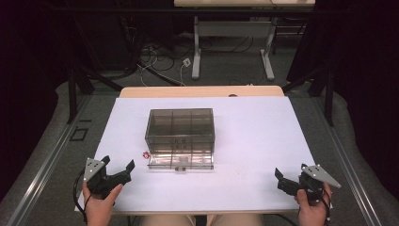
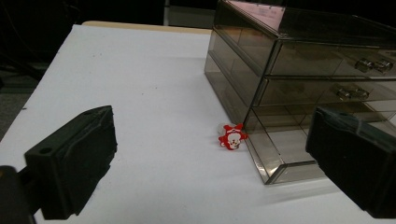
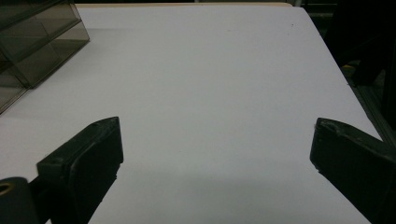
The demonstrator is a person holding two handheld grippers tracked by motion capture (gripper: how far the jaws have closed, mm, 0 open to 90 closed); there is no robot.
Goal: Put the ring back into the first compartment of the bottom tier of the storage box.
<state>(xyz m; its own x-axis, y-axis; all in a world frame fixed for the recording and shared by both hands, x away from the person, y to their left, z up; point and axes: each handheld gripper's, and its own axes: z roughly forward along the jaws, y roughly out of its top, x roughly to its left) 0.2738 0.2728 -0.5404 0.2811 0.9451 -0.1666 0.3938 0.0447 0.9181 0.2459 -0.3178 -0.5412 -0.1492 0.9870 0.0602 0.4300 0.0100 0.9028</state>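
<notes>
A smoky see-through drawer chest (image 1: 180,129) stands in the middle of the white table (image 1: 263,141). Its bottom drawer (image 1: 180,163) is pulled out toward me. A small red and white figure (image 1: 146,154) lies on the table at the drawer's left front corner. My left gripper (image 1: 118,163) hovers open near the front left edge, aimed at the figure (image 2: 232,136) and the chest (image 2: 299,70), with nothing between its jaws (image 2: 210,154). My right gripper (image 1: 291,171) is open at the front right, over bare table (image 3: 215,149). A corner of the chest (image 3: 32,42) shows at its far left.
Beyond the table's far wooden edge (image 1: 202,91) lie a floor with loose cables (image 1: 160,61) and the legs of another desk (image 1: 233,42). Dark curtains flank both sides. Bare white surface lies right of the chest.
</notes>
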